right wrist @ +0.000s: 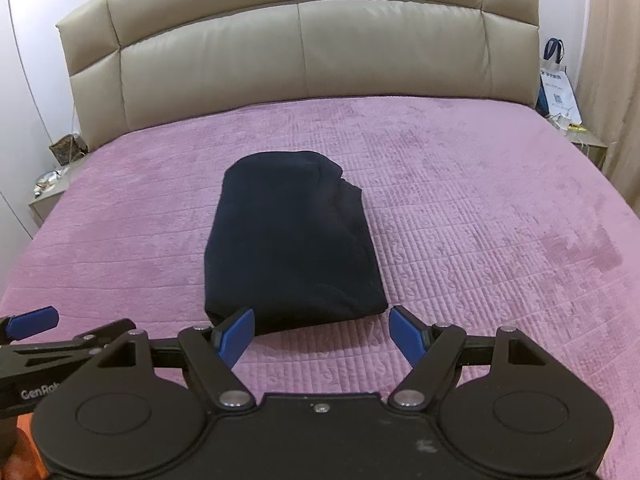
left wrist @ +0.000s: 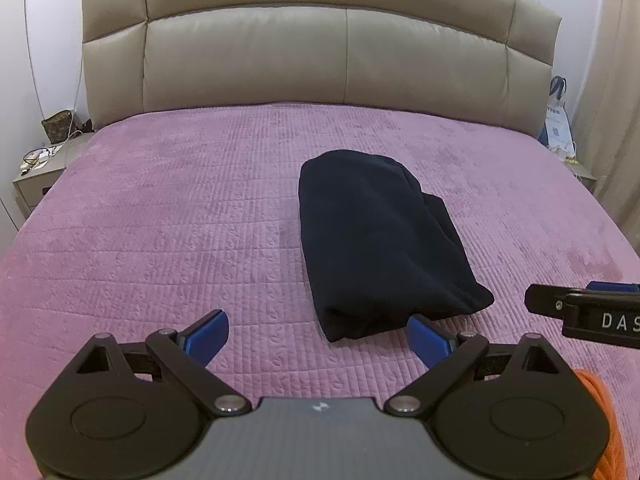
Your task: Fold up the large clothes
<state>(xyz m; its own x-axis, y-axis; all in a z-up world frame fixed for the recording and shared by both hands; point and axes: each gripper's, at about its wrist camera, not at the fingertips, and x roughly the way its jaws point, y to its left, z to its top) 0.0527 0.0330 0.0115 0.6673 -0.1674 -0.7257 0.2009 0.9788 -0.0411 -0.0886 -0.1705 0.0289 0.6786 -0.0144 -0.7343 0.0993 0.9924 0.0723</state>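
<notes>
Folded dark navy fabric garment (left wrist: 380, 240) on quilted pink bedspread (left wrist: 160, 220), long axis toward padded beige headboard (left wrist: 312, 52), inner folds hidden; left gripper (left wrist: 318, 334) and right gripper (right wrist: 322, 330) both spread, empty.

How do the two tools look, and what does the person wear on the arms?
Both tools are matt black, each with two angled link arms on silver pivot pins, round black discs at the base, and flat blue pads on the fingers. The left tool has a grey carbon-weave plate with a small logo. The right tool has a plain black plate. White lettering marks their sides. An orange sleeve shows at the frame edge.
</notes>
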